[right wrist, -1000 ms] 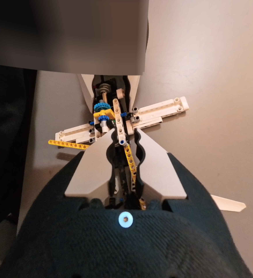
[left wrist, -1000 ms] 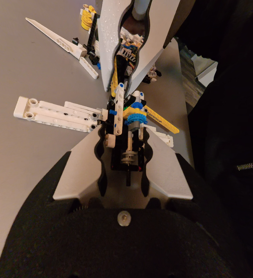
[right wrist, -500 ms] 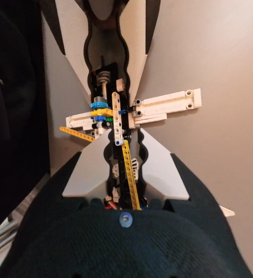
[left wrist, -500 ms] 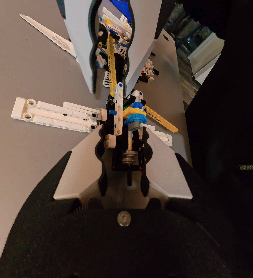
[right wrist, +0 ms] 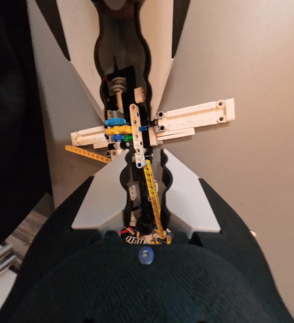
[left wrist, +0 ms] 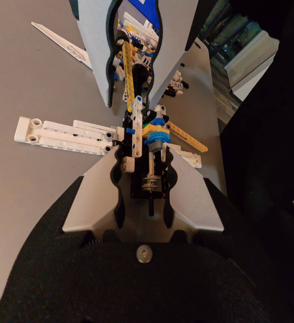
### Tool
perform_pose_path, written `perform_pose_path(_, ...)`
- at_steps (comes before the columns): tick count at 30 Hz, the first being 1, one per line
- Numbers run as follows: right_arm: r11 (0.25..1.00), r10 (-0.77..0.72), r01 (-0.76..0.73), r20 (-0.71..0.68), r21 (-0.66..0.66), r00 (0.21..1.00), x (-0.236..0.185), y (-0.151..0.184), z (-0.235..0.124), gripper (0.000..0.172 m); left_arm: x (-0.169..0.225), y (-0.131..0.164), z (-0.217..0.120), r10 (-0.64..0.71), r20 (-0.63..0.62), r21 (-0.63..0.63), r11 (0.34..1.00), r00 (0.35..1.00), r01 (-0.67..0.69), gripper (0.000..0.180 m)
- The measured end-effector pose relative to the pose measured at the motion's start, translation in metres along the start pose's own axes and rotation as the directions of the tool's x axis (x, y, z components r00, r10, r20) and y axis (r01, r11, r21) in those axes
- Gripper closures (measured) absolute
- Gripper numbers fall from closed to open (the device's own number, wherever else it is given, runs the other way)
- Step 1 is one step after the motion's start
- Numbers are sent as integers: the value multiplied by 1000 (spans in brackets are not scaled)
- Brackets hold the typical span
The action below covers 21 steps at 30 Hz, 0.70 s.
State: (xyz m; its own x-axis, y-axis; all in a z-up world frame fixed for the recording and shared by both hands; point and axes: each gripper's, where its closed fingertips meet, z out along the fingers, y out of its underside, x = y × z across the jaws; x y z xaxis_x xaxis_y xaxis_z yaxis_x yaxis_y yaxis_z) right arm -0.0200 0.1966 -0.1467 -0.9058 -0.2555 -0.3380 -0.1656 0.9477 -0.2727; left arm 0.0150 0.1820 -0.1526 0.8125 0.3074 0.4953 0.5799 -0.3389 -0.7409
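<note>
- Left tongs (left wrist: 143, 153): clamped on the black core of a building-brick aircraft model (left wrist: 139, 139), tan connector against the left pad, right pad against the model's side.
- Right tongs (right wrist: 143, 157): spread apart around the model's opposite end; a visible gap beside the right pad, left pad close to the black frame, contact unclear through blur.
- Model: between the two facing tongs, white wings (left wrist: 64, 136) spread sideways over the grey bench (left wrist: 29, 78), blue gears (left wrist: 158, 138) and yellow beam (left wrist: 188, 138) on its right flank.
- Farther back: loose white panel (left wrist: 60, 42), pile of spare bricks (left wrist: 139, 43).
</note>
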Motion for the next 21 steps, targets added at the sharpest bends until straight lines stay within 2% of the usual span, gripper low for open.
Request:
perform_pose_path(3, 1000, -4, 4, 24, 5, 1000, -1, -1, 1, 140, 0, 0, 0, -4, -5, 0, 1000, 1000, 4, 133)
perform_pose_path(5, 1000, -8, 7, 58, 14, 998, -4, -2, 1, 148, 0, 0, 0, -7, -10, 0, 1000, 1000, 7, 134)
perform_pose_path(6, 1000, -15, 13, 66, 26, 998, -5, -4, 0, 161, 0, 0, 0, -7, -10, 0, 1000, 1000, 7, 135)
perform_pose_path(12, 998, -2, -1, 50, 61, 999, -8, -4, 0, 167, 0, 0, 0, -8, -14, 0, 1000, 1000, 8, 135)
perform_pose_path(16, 995, -5, 7, -17, 96, 1000, -7, -5, 0, 168, 1, 0, 0, -5, -16, -2, 1000, 1000, 5, 136)
perform_pose_path(17, 994, -10, 16, -50, 111, 999, -6, -6, 0, 168, 7, 2, 1, 1, -56, -12, 1000, 998, -2, 154)
perform_pose_path(18, 989, -17, 32, -105, 146, 994, -2, -11, -1, 167, 17, 7, 7, -11, -102, -44, 999, 995, 6, 161)
perform_pose_path(19, 979, -42, 73, -161, 190, 986, -1, -19, -2, 167, 20, 7, 13, 13, -86, -55, 998, 996, -18, 162)
perform_pose_path(21, 975, -137, 179, -278, 132, 951, 3, -22, -3, 172, 16, 4, 14, 53, -9, -38, 998, 999, -53, 158)
